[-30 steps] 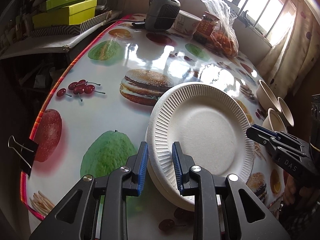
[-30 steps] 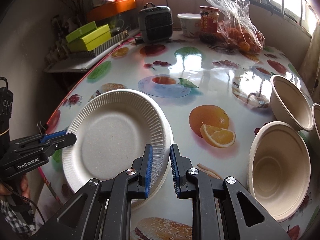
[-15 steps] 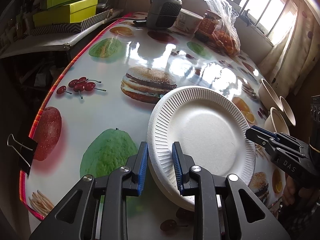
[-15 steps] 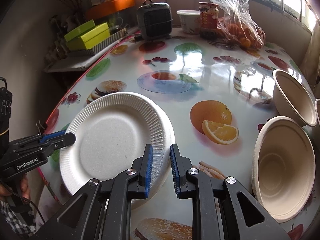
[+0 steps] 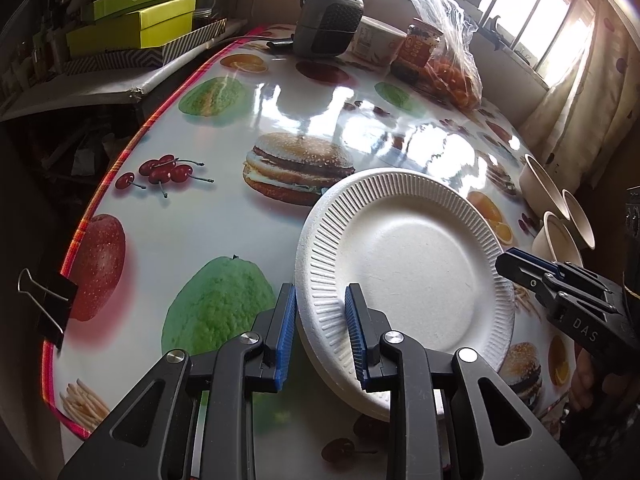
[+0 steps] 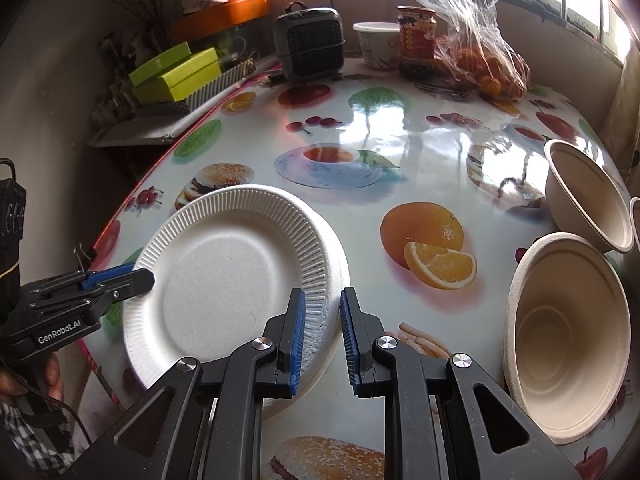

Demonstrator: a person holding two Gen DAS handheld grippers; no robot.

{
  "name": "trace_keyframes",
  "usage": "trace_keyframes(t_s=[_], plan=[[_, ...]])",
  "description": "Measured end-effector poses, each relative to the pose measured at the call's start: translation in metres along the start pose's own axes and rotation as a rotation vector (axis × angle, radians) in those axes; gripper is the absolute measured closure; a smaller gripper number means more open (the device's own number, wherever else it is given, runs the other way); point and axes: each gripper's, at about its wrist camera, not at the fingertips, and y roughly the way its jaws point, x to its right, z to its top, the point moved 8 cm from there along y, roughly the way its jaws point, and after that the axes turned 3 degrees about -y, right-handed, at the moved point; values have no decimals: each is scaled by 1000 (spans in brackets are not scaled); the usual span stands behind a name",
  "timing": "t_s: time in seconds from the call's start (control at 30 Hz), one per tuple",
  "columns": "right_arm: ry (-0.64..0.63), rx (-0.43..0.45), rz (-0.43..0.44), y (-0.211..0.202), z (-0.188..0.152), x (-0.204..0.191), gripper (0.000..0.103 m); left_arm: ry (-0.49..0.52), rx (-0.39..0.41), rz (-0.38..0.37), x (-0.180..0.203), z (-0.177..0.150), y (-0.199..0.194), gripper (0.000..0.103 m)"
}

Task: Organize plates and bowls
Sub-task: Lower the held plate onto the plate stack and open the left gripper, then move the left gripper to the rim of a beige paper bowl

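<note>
Glossy fruit-and-burger tablecloth point(image 5: 224, 240) fills both my views, sunlit windows behind. My left gripper point(image 5: 320, 332) is clamped on the near rim of the white paper plate point(image 5: 404, 264), one blue pad inside the ribbed edge and one outside; another plate lies just under it. My right gripper point(image 6: 323, 332) pinches the opposite rim of that plate, jaws at their narrowest. Right of the right jaws sit beige paper bowls point(image 6: 568, 316), one near and large, another point(image 6: 588, 196) beyond it, touching. Far ahead stand a small heater point(image 6: 310, 46) and a bag of oranges point(image 6: 476, 56).
</note>
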Motion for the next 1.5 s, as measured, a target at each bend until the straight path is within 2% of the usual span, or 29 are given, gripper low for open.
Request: trace_keyframes(t_s=[0.2,0.3,0.37,0.6,0.73,0.83,0.93,1.0,1.1,1.2,1.5], plan=[[1,5,-3,-2,1,0,85,5,8,13,0,0,-1,76],[3,11,-4,-5,2,1,85,4,20,13,0,2,-4,69],[4,14,-5,-6,2,1,83,7,29,13,0,4,-6,69],[21,39,-13,-14,3,6,76,27,55,31,4,8,-13,63],[24,67,-39,-23,6,10,67,42,82,44,10,13,-18,62],[35,90,-43,-30,9,14,65,53,102,51,17,17,-22,62],[43,111,-59,-38,11,20,62,80,131,58,28,21,-28,61],[45,124,-73,-42,12,24,62,88,137,36,37,24,-31,61],[57,147,-87,-51,13,31,61,122,163,39,52,29,-35,57],[70,163,-101,-58,14,39,60,144,162,8,70,30,-36,56],[113,201,-151,-79,13,73,59,211,154,-13,115,36,-27,56]])
